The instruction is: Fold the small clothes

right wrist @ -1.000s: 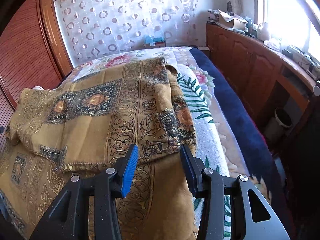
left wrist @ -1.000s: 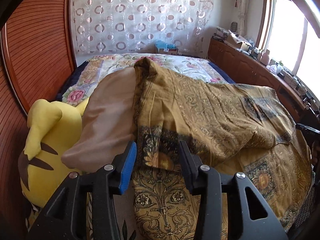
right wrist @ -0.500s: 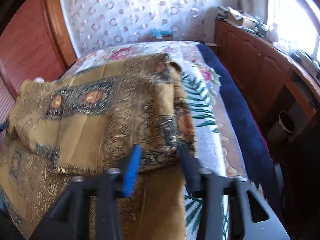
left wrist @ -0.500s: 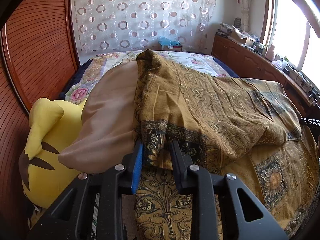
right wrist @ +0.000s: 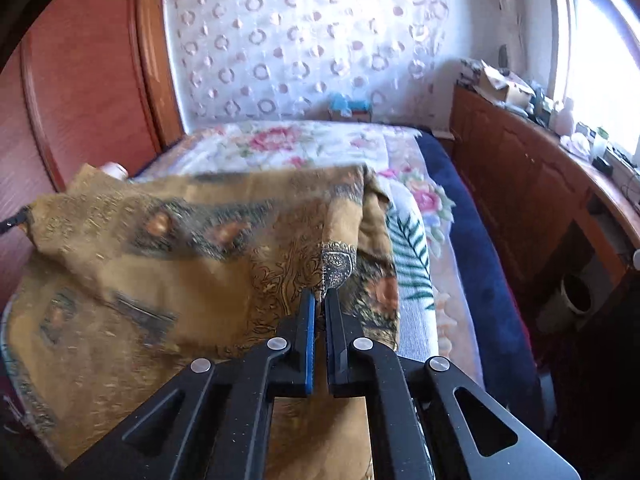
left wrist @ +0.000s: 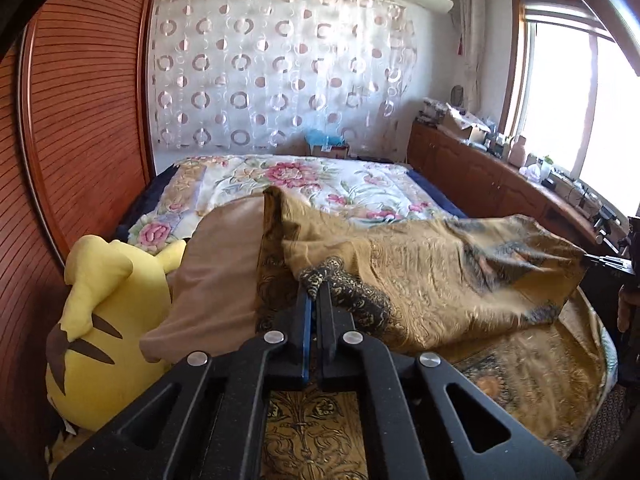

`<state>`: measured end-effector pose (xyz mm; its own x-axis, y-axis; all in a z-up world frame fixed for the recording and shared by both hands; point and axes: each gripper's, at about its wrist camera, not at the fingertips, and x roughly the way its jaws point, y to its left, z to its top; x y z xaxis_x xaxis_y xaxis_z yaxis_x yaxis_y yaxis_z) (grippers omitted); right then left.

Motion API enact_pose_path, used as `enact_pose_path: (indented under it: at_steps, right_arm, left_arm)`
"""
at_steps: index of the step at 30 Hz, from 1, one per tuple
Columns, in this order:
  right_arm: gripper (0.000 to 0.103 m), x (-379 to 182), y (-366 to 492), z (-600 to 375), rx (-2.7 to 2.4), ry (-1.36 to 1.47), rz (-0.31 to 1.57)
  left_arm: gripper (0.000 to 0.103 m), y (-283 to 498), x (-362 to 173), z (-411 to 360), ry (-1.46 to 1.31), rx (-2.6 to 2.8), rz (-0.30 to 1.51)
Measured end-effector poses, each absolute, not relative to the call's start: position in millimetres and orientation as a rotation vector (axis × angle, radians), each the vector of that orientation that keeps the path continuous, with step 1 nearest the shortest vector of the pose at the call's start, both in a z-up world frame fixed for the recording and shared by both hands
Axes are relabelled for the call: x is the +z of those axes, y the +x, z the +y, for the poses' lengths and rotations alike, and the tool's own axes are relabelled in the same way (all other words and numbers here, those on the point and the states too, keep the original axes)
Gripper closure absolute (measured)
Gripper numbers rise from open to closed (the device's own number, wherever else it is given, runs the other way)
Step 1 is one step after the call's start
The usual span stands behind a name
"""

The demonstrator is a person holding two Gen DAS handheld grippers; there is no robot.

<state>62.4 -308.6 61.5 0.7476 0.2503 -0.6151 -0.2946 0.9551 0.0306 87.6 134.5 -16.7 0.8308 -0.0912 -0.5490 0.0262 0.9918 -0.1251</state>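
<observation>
Since a second before, the gold cloth had lifted off the bed at its near edge. The left gripper and the right gripper had both pinched shut on its corners. A fold looked ready to start.

no readable text, label, brand, number or sign in either view; the small boxes at the head of the bed and the clutter on the cabinet are too small and blurred to make out any print.
</observation>
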Motion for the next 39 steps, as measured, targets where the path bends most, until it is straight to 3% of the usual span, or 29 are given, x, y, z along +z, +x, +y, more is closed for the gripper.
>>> enact_pose_path:
  at_steps: [8, 19, 30, 34, 36, 38, 39]
  right_arm:
    - [0.099, 100.2, 12.5, -328.4, 0.351, -0.017, 0.586]
    - [0.099, 90.5, -50.6, -348.2, 0.358, -0.021, 0.656]
    - [0.099, 69.1, -40.6, -340.4, 0.361, -0.084, 0.781]
    - [0.085, 80.6, -45.5, -340.8, 0.346, -0.097, 0.763]
    - [0.081, 82.5, -53.4, -337.5, 0.326, -0.103, 0.752]
    - [0.081, 87.7, -56.1, -335.9, 0.314, -0.112, 0.734]
    - [0.081, 87.9, -59.0, -334.5, 0.311, -0.121, 0.725]
  left_arm:
    - [0.101, 53.6, -1.6, 142.6, -0.141, -0.089, 0.602]
    - [0.101, -2.3, -27.9, 159.5, -0.18, -0.063, 0.681]
    - [0.101, -11.6, -62.0, 151.4, -0.131, -0.046, 0.791]
    - [0.099, -17.2, -56.3, 145.0, -0.077, -0.033, 0.763]
    - [0.092, -17.3, -51.8, 145.6, -0.086, -0.036, 0.755]
    - [0.068, -17.6, -46.5, 145.5, -0.084, -0.029, 0.738]
    - [0.062, -17.9, -43.2, 145.9, -0.086, -0.029, 0.724]
